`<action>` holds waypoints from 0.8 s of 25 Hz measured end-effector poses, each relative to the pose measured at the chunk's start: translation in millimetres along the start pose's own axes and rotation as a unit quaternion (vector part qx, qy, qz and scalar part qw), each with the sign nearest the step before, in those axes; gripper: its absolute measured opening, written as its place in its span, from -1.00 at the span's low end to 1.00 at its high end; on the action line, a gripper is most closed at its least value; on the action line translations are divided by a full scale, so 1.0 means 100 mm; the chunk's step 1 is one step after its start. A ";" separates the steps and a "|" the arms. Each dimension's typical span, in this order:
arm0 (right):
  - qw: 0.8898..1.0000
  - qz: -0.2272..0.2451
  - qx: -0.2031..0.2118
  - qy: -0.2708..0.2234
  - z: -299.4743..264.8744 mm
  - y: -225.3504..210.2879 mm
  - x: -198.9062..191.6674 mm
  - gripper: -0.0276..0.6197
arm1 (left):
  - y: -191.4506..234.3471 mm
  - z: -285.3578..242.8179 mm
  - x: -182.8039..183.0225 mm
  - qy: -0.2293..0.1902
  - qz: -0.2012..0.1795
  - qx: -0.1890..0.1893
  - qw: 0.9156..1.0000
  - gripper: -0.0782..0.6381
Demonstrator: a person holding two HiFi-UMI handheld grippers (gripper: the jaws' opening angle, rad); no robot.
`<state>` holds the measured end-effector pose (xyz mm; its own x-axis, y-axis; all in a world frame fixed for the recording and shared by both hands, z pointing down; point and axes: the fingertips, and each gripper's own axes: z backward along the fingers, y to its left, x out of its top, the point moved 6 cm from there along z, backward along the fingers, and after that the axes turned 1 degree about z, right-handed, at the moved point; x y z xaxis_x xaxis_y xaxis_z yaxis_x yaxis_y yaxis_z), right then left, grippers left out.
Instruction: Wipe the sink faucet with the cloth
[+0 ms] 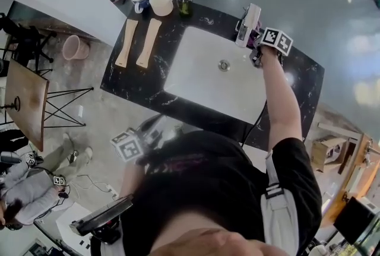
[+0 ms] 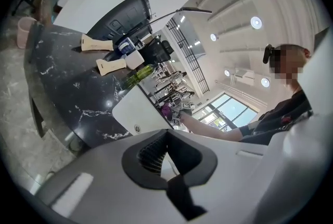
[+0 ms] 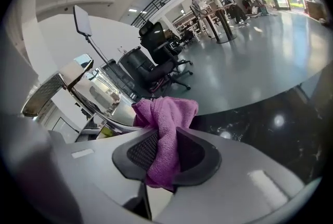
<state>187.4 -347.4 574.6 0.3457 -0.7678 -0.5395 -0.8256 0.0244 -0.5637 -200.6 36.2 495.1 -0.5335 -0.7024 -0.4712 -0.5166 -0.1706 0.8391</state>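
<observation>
Pale wood lay at the far left of the black marble counter (image 1: 136, 79). Two boards (image 1: 127, 42) sat side by side, with two mugs (image 1: 161, 2) and a green bottle (image 1: 185, 4) along the back edge beyond them. All of it was well apart from the basin, probably parked there to stay out of the wiping.

Nearer the person's body, the left gripper (image 1: 142, 136) hung off the counter's front edge. Its own view showed its jaws clenched together with nothing between them (image 2: 167, 158). It pointed across the counter towards the work without reaching for it, so it seemed to be idle for this step.

The white sink (image 1: 202, 70) filled the middle of the counter, its drain (image 1: 224, 65) bare. At its back right rim stood the chrome faucet (image 1: 248, 24), and the right arm stretched across the basin to it.

The right gripper (image 1: 256, 47) was angled downward at the faucet, its jaws grasping the purple cloth (image 3: 165, 129). The fabric was pinched in a fold between the pads. A loose bunch stood proud of the tips, likely so that soft cloth and not hard plastic would meet the metal. That bunch sat right against the curve of the spout (image 3: 78, 88) — touching or just beside, I could not tell which. On that reading, the wiping was only starting.
</observation>
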 end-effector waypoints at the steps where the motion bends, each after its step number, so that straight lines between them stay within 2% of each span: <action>1: 1.000 0.000 -0.002 0.003 -0.01 0.00 0.00 -0.60 | 0.01 0.01 -0.01 0.000 0.002 0.004 1.000 -0.80; 6: 1.000 -0.011 0.010 0.011 0.00 0.01 0.03 -0.60 | 0.02 0.02 -0.01 0.000 0.009 0.007 1.000 -0.80; 10: 0.999 0.005 0.041 -0.015 0.23 0.20 0.26 -0.60 | 0.05 0.04 -0.01 -0.009 0.006 -0.015 1.000 -0.80; 12: 0.997 0.045 0.061 -0.034 0.45 0.39 0.52 -0.60 | 0.04 0.05 0.00 -0.012 0.008 -0.021 1.000 -0.80; 14: 0.989 0.122 0.070 -0.035 0.67 0.65 0.85 -0.60 | 0.03 0.05 0.02 -0.015 0.010 -0.028 0.999 -0.80; 16: 0.970 0.233 0.070 -0.006 0.82 0.99 1.15 -0.60 | 0.02 0.06 0.03 -0.017 0.008 -0.034 0.999 -0.80; 17: 0.953 0.296 0.066 0.024 0.85 1.17 1.25 -0.59 | 0.03 0.08 0.03 -0.017 0.008 -0.035 0.999 -0.80; 18: 0.929 0.360 0.060 0.064 0.84 1.36 1.32 -0.59 | 0.05 0.10 0.03 -0.018 0.010 -0.034 0.999 -0.80; 19: 0.897 0.424 0.051 0.110 0.79 1.54 1.33 -0.59 | 0.07 0.13 0.02 -0.021 0.015 -0.033 0.999 -0.80; 20: 0.856 0.490 0.037 0.157 0.72 1.71 1.30 -0.59 | 0.09 0.17 0.02 -0.026 0.019 -0.032 0.999 -0.80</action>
<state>123.5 -397.0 362.8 -0.6448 -0.4889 -0.5876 -0.6157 0.7877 0.0202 -217.5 44.6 497.3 -0.5878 -0.6721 -0.4503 -0.4517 -0.1892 0.8719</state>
